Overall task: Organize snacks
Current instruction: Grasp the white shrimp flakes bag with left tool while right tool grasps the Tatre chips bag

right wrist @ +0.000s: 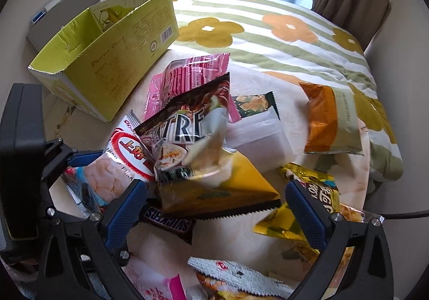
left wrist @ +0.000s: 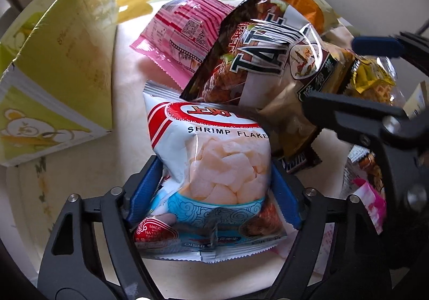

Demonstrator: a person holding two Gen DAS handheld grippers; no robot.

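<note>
A heap of snack packets lies on a pale bedcover. My left gripper (left wrist: 214, 192) points steeply down, and both blue pads press the sides of a white shrimp flakes bag (left wrist: 214, 155), which also shows in the right wrist view as the shrimp flakes bag (right wrist: 118, 166). My right gripper (right wrist: 217, 208) stands open over a yellow packet (right wrist: 214, 190) and a Snickers bar (right wrist: 169, 222), touching neither. A dark brown packet (left wrist: 241, 58) and a pink packet (left wrist: 185, 34) lie behind. From the left wrist view the right gripper (left wrist: 329, 72) hovers at the right.
An open yellow-green cardboard box (right wrist: 115, 53) stands at the back left. An orange and white packet (right wrist: 332, 123) lies apart on the right, near a flowered quilt (right wrist: 268, 32). More packets (right wrist: 241, 281) lie near the front edge. A cable (right wrist: 402, 215) crosses the right.
</note>
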